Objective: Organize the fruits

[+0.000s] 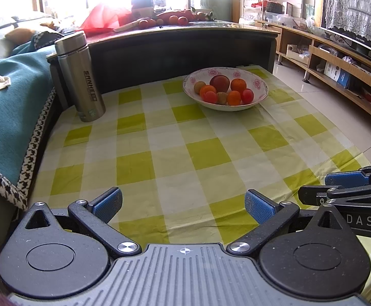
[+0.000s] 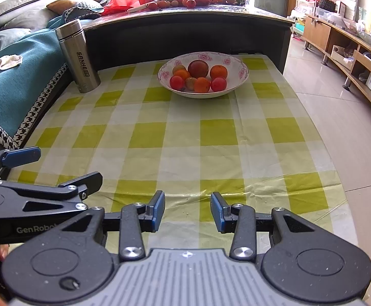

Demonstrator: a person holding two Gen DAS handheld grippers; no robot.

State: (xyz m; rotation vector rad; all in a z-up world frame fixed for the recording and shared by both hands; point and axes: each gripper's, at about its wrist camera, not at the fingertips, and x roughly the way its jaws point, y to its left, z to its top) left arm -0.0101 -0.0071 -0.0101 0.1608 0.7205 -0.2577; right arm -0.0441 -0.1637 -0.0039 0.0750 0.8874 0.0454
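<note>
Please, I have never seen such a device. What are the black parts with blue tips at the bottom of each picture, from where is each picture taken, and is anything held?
These are two hand-held grippers, each with a camera looking forward along its two fingers. One picture comes from the left gripper, the other from the right gripper; each also shows the other gripper at its edge. Both are open and hold nothing. Ahead, on a green checked tablecloth, stands a flowered bowl of orange and red fruits and a steel flask. More fruit lies on the higher dark table behind.
</note>
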